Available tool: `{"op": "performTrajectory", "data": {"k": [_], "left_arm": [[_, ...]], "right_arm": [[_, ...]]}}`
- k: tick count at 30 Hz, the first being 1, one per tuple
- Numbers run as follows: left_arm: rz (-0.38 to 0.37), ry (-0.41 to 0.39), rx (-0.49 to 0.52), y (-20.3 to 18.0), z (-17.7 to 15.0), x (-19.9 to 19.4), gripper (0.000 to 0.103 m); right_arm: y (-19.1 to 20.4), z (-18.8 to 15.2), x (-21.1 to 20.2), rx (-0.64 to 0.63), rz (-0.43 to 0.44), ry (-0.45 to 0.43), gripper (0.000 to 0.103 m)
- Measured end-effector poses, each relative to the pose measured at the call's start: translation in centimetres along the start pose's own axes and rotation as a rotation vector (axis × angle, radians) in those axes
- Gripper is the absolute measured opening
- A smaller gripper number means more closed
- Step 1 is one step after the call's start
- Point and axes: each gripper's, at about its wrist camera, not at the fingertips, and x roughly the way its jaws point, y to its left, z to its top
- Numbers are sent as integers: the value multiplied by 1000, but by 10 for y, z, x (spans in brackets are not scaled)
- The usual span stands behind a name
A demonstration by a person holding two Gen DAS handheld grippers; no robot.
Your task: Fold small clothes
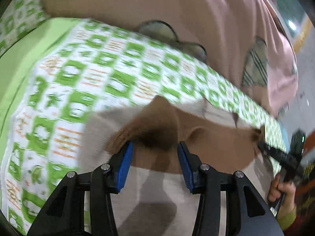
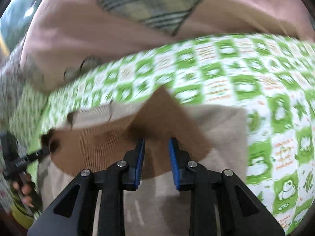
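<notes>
Both grippers — left gripper (image 1: pixel 155 153) and right gripper (image 2: pixel 156 149) — hang spread, pinching nothing, over the brown garment (image 2: pixel 110 143); closing too shallow could miss its edge.

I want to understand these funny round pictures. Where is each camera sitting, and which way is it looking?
Left wrist view: sits on the left gripper, looking down past its blue pads at a brown and beige garment on a green frog-print sheet; the other hand shows at right.
Right wrist view: sits on the right gripper, looking down at the same garment; the other hand shows at left.
Both share the garment, the sheet and a pink cloth behind.
</notes>
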Motion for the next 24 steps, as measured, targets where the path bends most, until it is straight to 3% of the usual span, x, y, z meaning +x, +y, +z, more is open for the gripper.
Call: {"op": "performTrajectory", "data": {"k": [3,8,13,24], "left_arm": [[-47,-30,-85,19,-2,-13,47],[-31,-74,-105,18,-32,-50,49],[-72,-72,-137,7,-88,-90,51],[-164,-6,-111,-37,-201,-135,53]], "right_arm": [[-14,-7,-14,73,-13,-35,27],[-14,-36,-46,120,-6,-63,30],[-3,-79,-78,147,51,-80,38],[37,-173,-117,104,133,-53,42]]}}
